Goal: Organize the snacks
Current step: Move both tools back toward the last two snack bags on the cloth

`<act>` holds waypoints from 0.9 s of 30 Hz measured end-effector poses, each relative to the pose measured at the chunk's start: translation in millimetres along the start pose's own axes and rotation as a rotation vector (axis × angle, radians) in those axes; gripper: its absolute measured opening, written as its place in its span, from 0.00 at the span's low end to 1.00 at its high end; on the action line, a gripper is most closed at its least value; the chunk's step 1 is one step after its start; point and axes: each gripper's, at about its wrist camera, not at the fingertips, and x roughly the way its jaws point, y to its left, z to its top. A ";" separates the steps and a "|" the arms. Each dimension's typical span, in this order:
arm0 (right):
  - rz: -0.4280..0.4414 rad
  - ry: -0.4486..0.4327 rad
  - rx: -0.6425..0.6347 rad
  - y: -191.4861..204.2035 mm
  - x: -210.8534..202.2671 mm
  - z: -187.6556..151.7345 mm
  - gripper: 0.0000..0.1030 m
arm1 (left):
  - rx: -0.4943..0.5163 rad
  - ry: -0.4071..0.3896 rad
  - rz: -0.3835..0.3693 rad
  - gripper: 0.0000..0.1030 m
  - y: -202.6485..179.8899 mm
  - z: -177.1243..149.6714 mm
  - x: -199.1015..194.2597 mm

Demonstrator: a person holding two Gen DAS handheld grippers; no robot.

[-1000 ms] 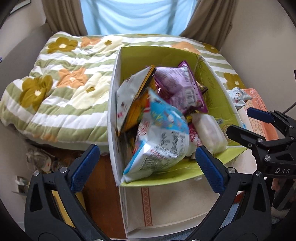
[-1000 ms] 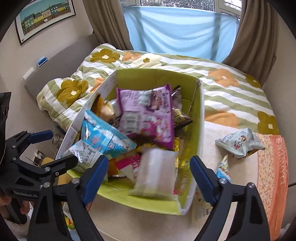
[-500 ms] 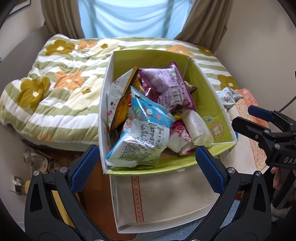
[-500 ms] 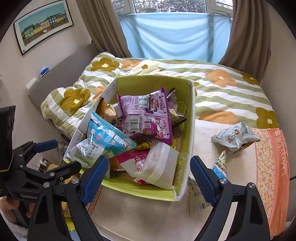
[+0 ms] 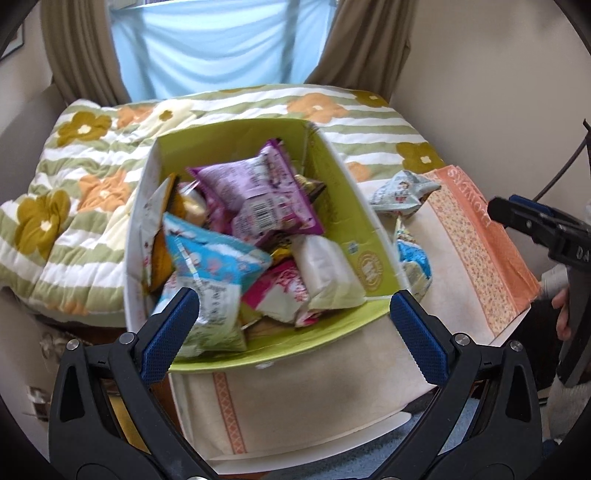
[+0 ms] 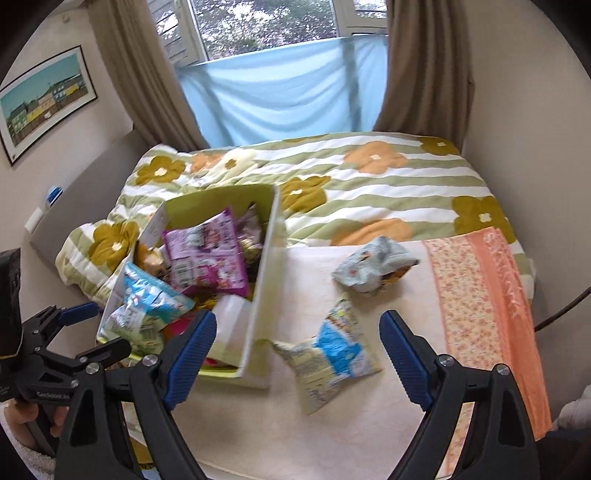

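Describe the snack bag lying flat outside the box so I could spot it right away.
Start at the green box full of snacks on the cream cloth. Just right of its near corner lies a flat bag with a bright blue patch. The other loose bag, farther back, is pale grey and crumpled.

Daylight through a window (image 6: 273, 27) with brown curtains (image 6: 424, 66) and a pale blue cloth (image 6: 288, 96). Below, a bed under a flowered, green-striped quilt (image 6: 388, 184). On the beige left wall, a framed picture (image 6: 44, 99).
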 end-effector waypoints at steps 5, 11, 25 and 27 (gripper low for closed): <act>0.029 -0.009 -0.001 -45.0 4.4 16.7 1.00 | 0.013 -0.008 0.018 1.00 -46.1 13.3 12.5; 0.122 0.065 -0.033 -94.1 26.2 39.2 1.00 | 0.078 0.037 0.056 1.00 -117.3 23.0 43.5; 0.404 0.381 -0.028 -170.0 139.6 89.0 1.00 | 0.407 0.283 0.246 1.00 -237.6 15.0 155.4; 0.433 0.423 -0.025 -171.9 156.8 90.3 1.00 | 0.431 0.326 0.257 1.00 -240.8 12.5 171.2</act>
